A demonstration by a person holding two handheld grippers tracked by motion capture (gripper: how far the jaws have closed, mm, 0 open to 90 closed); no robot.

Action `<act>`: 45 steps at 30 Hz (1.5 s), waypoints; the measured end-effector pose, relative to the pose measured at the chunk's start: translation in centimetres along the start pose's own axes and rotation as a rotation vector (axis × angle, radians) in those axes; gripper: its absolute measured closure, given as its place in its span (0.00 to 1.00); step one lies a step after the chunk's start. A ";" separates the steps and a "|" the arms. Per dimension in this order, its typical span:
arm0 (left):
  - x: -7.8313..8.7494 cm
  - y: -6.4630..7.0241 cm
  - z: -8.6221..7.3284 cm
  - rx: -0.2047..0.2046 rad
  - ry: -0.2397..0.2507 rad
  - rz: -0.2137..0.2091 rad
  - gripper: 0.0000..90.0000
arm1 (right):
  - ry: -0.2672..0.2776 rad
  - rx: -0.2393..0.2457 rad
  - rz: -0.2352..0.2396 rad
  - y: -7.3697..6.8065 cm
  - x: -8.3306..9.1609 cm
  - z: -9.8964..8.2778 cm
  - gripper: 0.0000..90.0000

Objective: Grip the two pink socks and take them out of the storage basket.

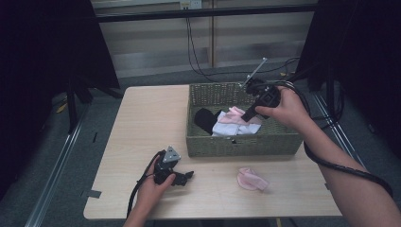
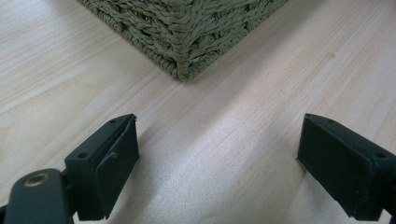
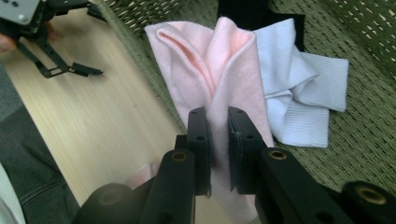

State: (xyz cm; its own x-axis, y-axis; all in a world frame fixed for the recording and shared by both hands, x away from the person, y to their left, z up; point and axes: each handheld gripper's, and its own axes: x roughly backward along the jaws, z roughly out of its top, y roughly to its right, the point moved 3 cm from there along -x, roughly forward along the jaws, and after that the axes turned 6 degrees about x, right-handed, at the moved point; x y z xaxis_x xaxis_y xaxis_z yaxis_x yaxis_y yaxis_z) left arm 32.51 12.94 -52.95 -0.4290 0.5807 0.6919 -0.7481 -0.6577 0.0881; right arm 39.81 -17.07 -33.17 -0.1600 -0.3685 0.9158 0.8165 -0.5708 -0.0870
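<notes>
The right gripper (image 3: 218, 140) is clamped on a pink sock (image 3: 219, 70), holding it over the basket (image 1: 222, 144), where a white sock (image 3: 303, 88) and, probably, a black one lie. To drop it well, lower it inside the rim before letting go. The left gripper (image 2: 217, 158) rests wide open on the desk (image 2: 224, 121); another pink sock (image 1: 252, 179) lies nearby.

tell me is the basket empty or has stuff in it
Not empty: the basket holds a black cloth, a white cloth and a pink sock pinched by the right gripper.
</notes>
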 end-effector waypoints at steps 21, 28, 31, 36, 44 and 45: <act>0.0 0.0 0.0 0.004 0.003 -0.005 0.13 | 0.046 0.057 0.063 -3.5 0.6 -1.0 0.89; 0.0 0.0 0.0 0.001 0.004 0.001 0.13 | 0.057 0.075 0.081 -4.6 0.7 -1.4 0.89; 0.0 0.0 0.0 0.003 0.004 -0.003 0.13 | 0.061 0.076 0.083 -4.9 0.7 -1.5 0.89; 0.0 0.0 0.0 0.005 0.004 -0.004 0.13 | 0.053 0.094 0.102 -5.7 -0.3 -1.8 0.89; -0.1 0.0 0.0 0.004 0.004 -0.004 0.13 | 0.046 0.109 0.133 -6.8 -2.0 -2.3 0.89; -0.1 0.0 0.0 0.004 0.004 -0.004 0.13 | 0.047 0.117 0.136 -6.9 -2.2 -2.3 0.89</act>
State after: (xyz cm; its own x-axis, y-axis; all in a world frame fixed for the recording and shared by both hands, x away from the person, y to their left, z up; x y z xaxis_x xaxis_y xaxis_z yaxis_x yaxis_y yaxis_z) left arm 32.49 12.88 -53.00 -0.4278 0.5856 0.6885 -0.7479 -0.6571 0.0941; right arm 33.27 -14.03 -35.50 -0.0670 -0.4721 0.8790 0.8909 -0.4249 -0.1603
